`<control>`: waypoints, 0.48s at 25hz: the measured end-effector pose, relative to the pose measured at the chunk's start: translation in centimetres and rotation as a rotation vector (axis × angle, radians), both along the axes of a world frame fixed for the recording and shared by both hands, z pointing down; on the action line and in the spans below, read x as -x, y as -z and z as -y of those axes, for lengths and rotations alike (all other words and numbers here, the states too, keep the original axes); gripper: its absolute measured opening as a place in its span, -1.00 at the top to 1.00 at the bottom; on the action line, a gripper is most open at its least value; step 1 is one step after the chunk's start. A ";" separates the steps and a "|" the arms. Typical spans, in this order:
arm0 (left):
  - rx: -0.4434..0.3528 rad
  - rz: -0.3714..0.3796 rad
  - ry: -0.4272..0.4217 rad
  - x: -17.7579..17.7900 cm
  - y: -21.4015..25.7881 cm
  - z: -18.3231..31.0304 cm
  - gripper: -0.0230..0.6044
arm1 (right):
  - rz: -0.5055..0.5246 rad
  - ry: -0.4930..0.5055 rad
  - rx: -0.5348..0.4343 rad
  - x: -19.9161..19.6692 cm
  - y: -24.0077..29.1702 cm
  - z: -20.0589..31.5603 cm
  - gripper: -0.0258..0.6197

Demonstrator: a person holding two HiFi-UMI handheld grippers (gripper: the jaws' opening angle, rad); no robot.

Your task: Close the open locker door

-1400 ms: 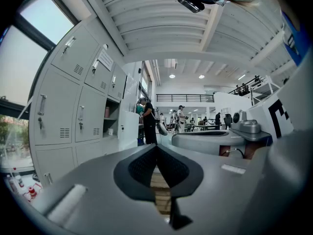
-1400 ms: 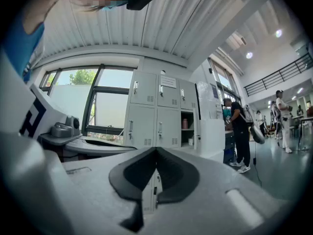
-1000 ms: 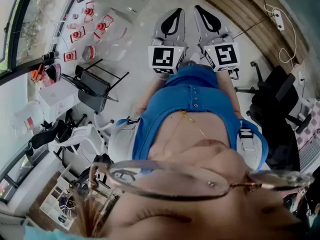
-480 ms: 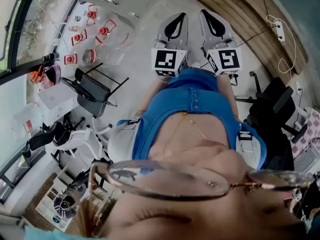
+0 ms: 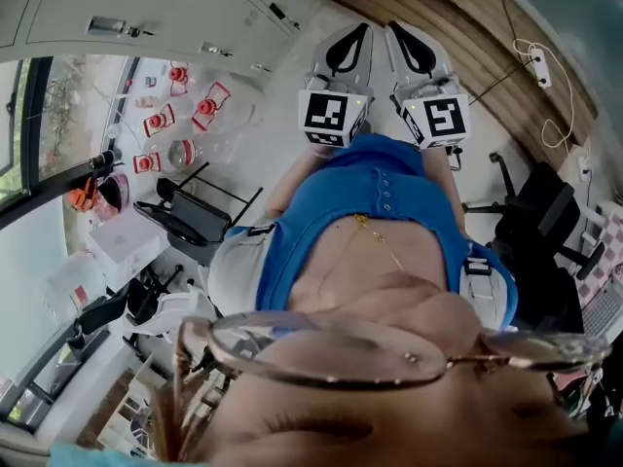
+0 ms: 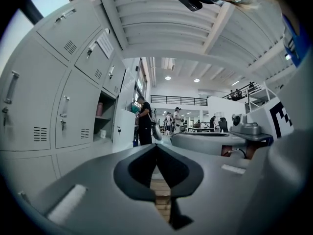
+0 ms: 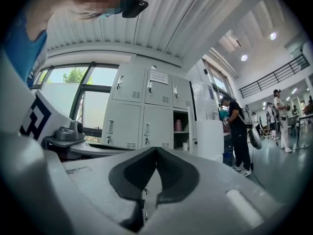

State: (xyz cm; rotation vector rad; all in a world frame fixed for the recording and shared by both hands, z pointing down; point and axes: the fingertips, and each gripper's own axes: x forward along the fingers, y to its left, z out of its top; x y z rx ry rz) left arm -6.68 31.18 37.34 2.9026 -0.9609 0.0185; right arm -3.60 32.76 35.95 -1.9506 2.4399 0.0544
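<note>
Small pink object (image 7: 178, 125) and small white object (image 7: 185, 146) on shelves of the open grey metal locker (image 7: 181, 115) too small to identify, distant people (image 6: 172, 121) tiny and indistinct, grey locker row (image 5: 146, 8) cut off by head view's top edge

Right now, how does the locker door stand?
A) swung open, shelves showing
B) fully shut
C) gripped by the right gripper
A: the locker door stands swung out from its compartment, shelves showing; the right gripper is shut on nothing, well short of it.
</note>
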 end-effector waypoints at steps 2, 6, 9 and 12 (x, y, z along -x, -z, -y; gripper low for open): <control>0.003 0.002 -0.009 -0.2 -0.1 1.5 0.93 | -0.005 -0.002 0.003 -0.1 -0.1 1.5 0.92; 0.016 0.013 -0.020 -0.3 -0.6 4.3 0.93 | -0.001 -0.022 0.006 -0.6 -0.1 4.4 0.92; 0.027 0.014 -0.031 -0.1 -0.8 5.8 0.93 | 0.002 -0.028 0.007 -0.6 -0.3 6.3 0.92; 0.039 0.008 -0.040 0.3 -0.9 7.1 0.93 | 0.003 -0.024 0.001 -0.2 -0.5 8.0 0.92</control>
